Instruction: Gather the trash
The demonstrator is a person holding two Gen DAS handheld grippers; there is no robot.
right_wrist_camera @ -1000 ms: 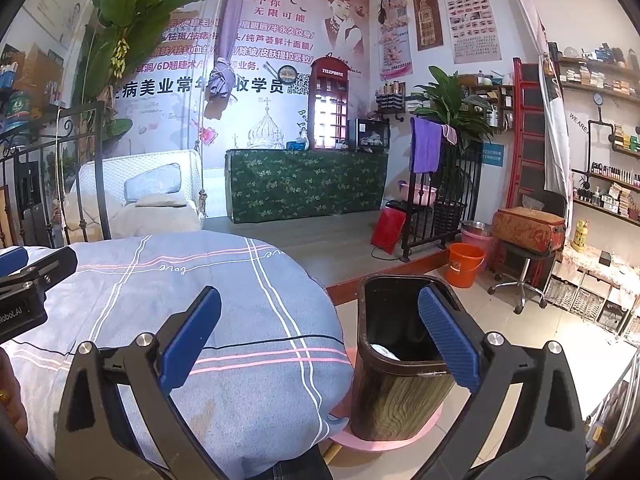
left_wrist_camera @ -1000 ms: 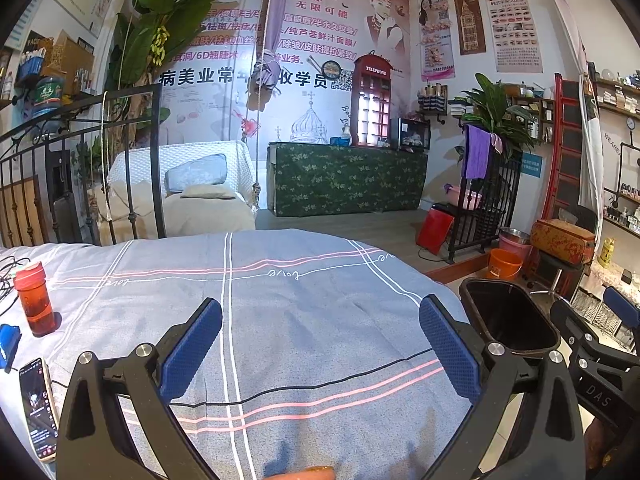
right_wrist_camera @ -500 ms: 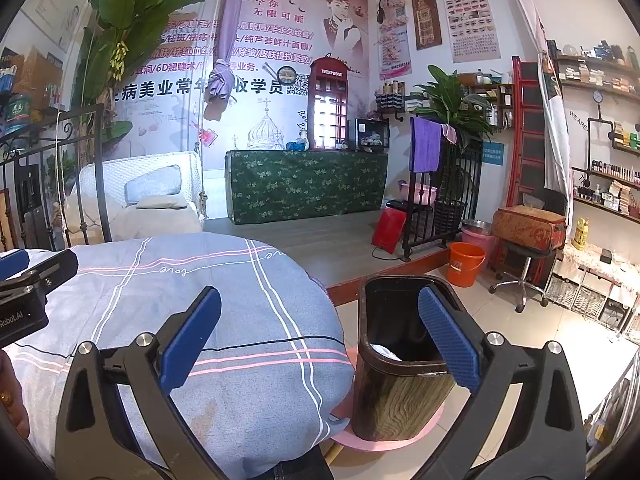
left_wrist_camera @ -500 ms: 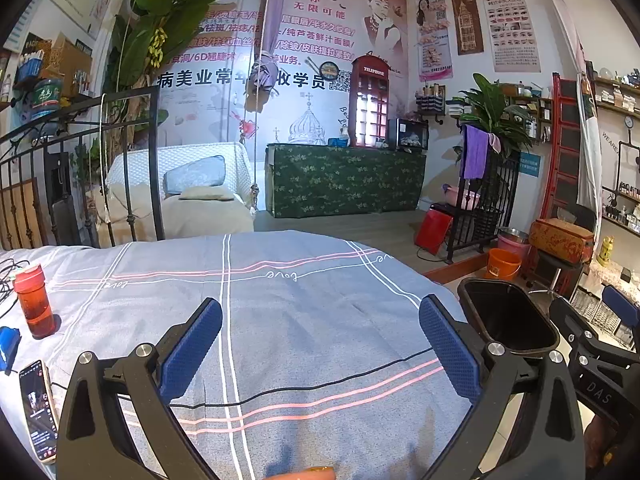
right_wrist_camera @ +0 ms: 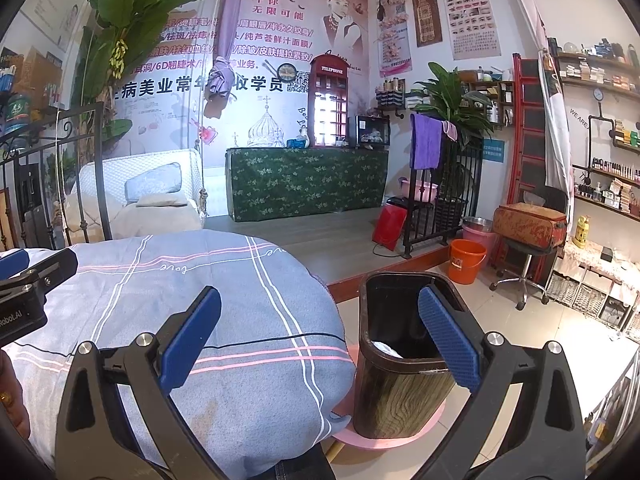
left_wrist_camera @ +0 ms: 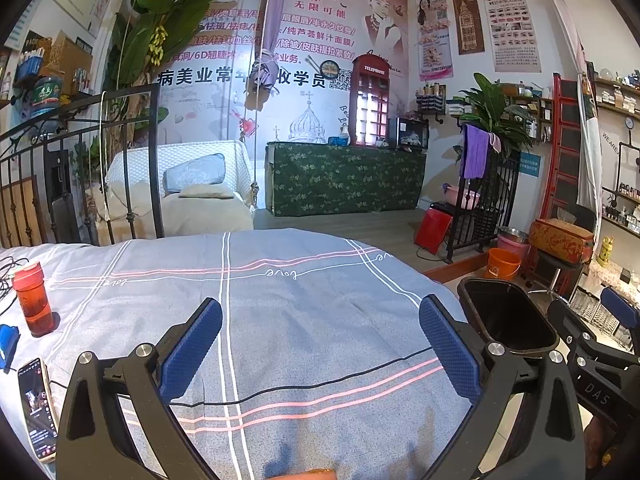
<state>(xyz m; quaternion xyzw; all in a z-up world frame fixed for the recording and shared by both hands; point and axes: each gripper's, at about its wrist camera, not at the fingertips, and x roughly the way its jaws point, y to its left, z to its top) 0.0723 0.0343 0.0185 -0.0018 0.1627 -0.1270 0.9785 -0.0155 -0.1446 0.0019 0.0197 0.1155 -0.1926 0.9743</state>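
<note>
Holding my left gripper [left_wrist_camera: 320, 344] spread wide over the grey striped bedspread [left_wrist_camera: 304, 304], I grip nothing; my right gripper [right_wrist_camera: 320, 340] gapes empty too. The wood-grain trash bin [right_wrist_camera: 400, 392] stands just beside the bed's edge on a pink base [right_wrist_camera: 372, 440], white trash [right_wrist_camera: 386, 348] inside. An orange bottle [left_wrist_camera: 33, 300], a phone [left_wrist_camera: 36, 404] and a black cable [left_wrist_camera: 312, 384] lie on the spread.

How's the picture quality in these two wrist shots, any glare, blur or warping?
Left wrist view: strong fisheye bending, dark corners, sharp on the left gripper and the bedsheet; the lit booth cabinet is washed out. Right wrist view: same warping, the trash bin leans, the right gripper is crisp, no motion blur.
</note>
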